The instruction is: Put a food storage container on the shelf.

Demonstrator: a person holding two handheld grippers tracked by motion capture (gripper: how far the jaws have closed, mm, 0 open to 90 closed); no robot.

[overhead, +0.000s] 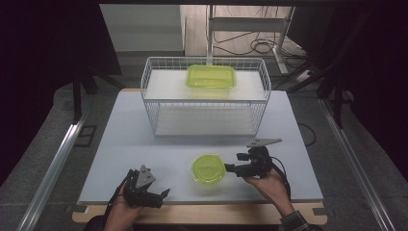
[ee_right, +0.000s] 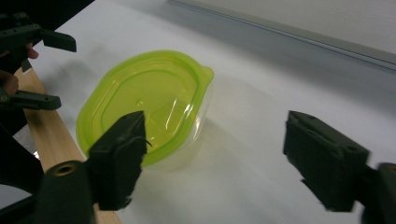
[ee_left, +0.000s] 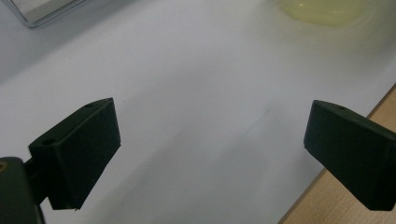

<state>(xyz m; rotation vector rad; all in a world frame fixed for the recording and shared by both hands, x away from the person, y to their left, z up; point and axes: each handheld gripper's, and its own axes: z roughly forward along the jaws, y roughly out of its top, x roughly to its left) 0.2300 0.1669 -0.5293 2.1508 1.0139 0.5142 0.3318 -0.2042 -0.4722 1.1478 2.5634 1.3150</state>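
A small round container with a green lid (overhead: 208, 168) (ee_right: 149, 102) sits on the white table near the front edge. My right gripper (overhead: 232, 162) (ee_right: 212, 121) is open just to its right, low over the table. In the right gripper view the container lies by the left jaw, not between the pads. My left gripper (overhead: 162, 198) (ee_left: 212, 112) is open over bare table at the front left, with nothing between its jaws. The green container's edge (ee_left: 327, 11) is blurred at the top of the left gripper view. The left gripper (ee_right: 58, 70) is also seen beyond the container.
A white wire basket (overhead: 144, 82) (ee_left: 42, 9) stands at the back of the table (overhead: 144, 134), with a rectangular green-lidded container (overhead: 210, 76) on its upper shelf. A wooden strip (ee_left: 327, 196) runs along the table's front edge. Cables and a stand lie on the floor behind.
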